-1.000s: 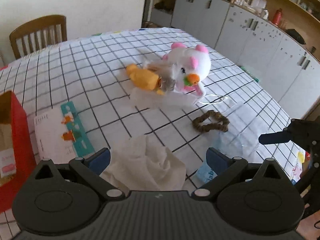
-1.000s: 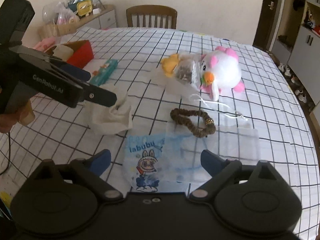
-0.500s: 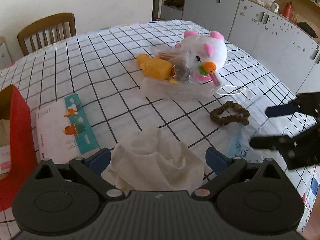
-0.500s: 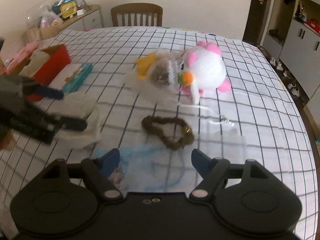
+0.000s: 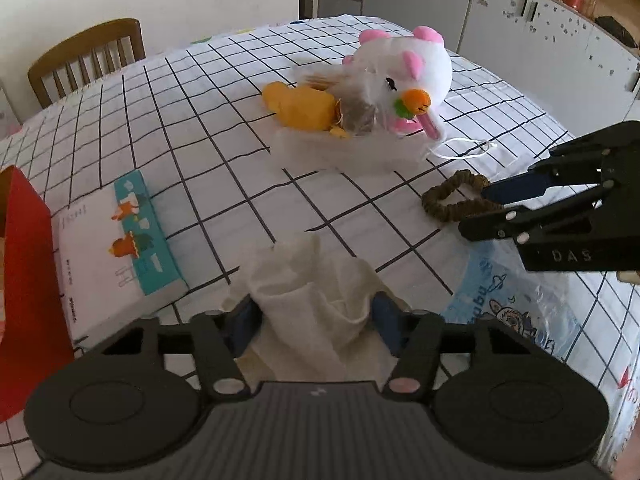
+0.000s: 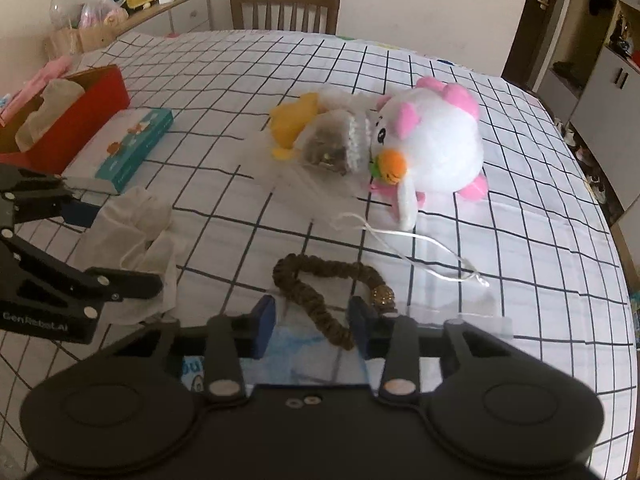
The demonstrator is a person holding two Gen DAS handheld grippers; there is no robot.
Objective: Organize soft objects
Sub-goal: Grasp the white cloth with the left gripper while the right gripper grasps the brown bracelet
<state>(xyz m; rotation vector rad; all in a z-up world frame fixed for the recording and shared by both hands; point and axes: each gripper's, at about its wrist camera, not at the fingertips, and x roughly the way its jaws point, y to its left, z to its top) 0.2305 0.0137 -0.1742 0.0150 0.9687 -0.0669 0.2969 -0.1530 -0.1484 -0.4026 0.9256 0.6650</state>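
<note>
A crumpled white cloth [image 5: 308,280] lies on the checked tablecloth. My left gripper [image 5: 314,320] is closing on it, and both blue pads press into its bunched folds. From the right wrist view, that cloth [image 6: 136,224] sits between the left gripper's [image 6: 124,248] fingers. A brown scrunchie [image 6: 316,292] lies half on a clear printed bag [image 6: 304,364]. My right gripper [image 6: 311,326] is closing with the scrunchie's near loop between its pads, and a gap still shows on the left side. The left wrist view shows the right gripper [image 5: 476,212] straddling the scrunchie [image 5: 448,204].
A white and pink plush [image 6: 436,148] and a yellow plush [image 6: 292,124] lie mid-table with a clear pouch and a white cord. A red box [image 6: 80,112] and a teal tissue pack [image 6: 128,144] sit at the left. A wooden chair [image 6: 284,8] stands behind.
Both grippers' jaws have narrowed a lot. My left gripper sank onto the white cloth. My right gripper moved forward off the printed bag to the scrunchie.
</note>
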